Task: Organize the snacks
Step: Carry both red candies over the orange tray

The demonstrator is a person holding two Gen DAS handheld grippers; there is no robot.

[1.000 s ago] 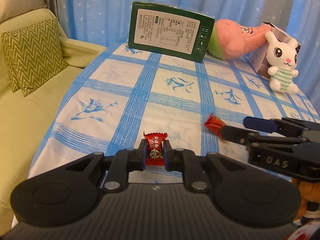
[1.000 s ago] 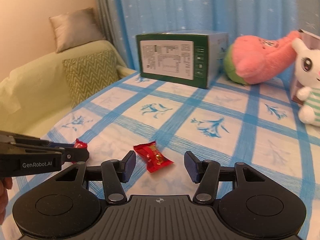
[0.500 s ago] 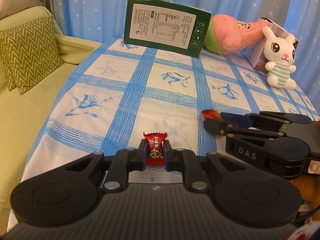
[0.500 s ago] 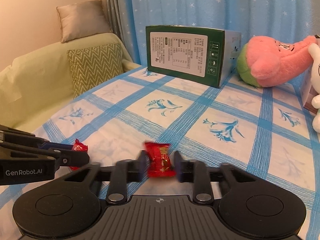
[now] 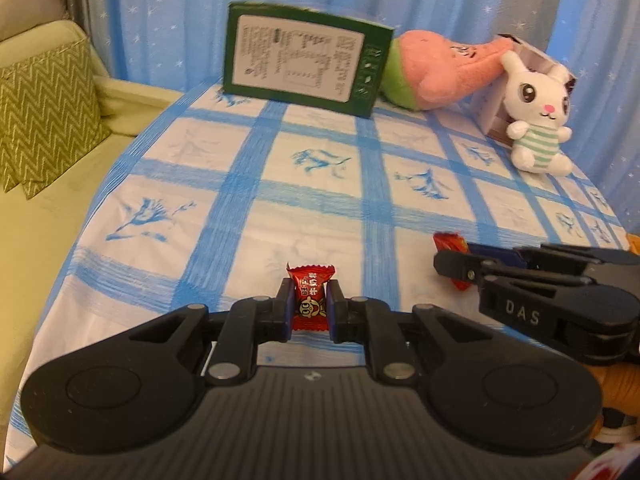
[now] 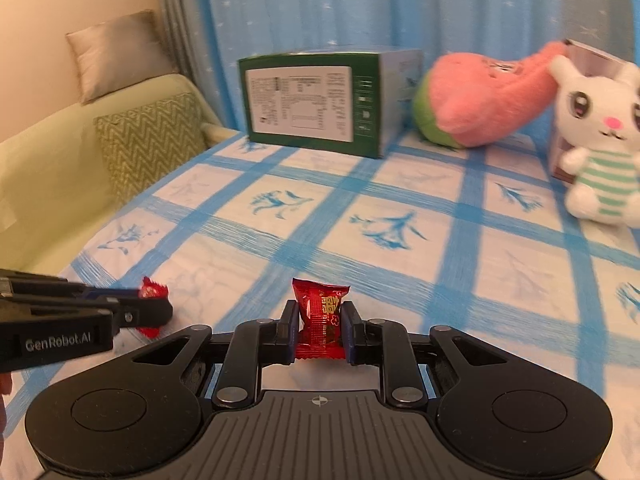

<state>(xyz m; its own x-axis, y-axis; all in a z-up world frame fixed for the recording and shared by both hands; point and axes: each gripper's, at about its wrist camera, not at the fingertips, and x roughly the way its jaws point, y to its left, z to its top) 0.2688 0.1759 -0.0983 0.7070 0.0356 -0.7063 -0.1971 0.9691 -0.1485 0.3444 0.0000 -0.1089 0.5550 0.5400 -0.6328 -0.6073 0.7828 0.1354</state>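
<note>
My left gripper (image 5: 309, 307) is shut on a small red wrapped candy (image 5: 310, 296) and holds it upright above the blue checked cloth (image 5: 248, 184). My right gripper (image 6: 319, 322) is shut on a second red wrapped candy (image 6: 320, 318), lifted off the cloth. Each gripper shows in the other's view: the right gripper (image 5: 452, 258) with its candy (image 5: 449, 241) at the right, the left gripper (image 6: 154, 306) with its candy (image 6: 151, 290) at the left. A green box (image 5: 304, 60) stands at the far edge of the table; it also shows in the right wrist view (image 6: 320, 100).
A pink and green plush (image 5: 436, 68) and a white rabbit plush (image 5: 536, 120) sit at the back right, by a small carton (image 5: 496, 116). A yellow-green sofa with a zigzag cushion (image 5: 44, 116) lies left of the table. A blue starred curtain hangs behind.
My right gripper has closed on the candy that lay on the cloth and lifted it. Both grippers have moved forward toward the green box; the left kept its candy.
</note>
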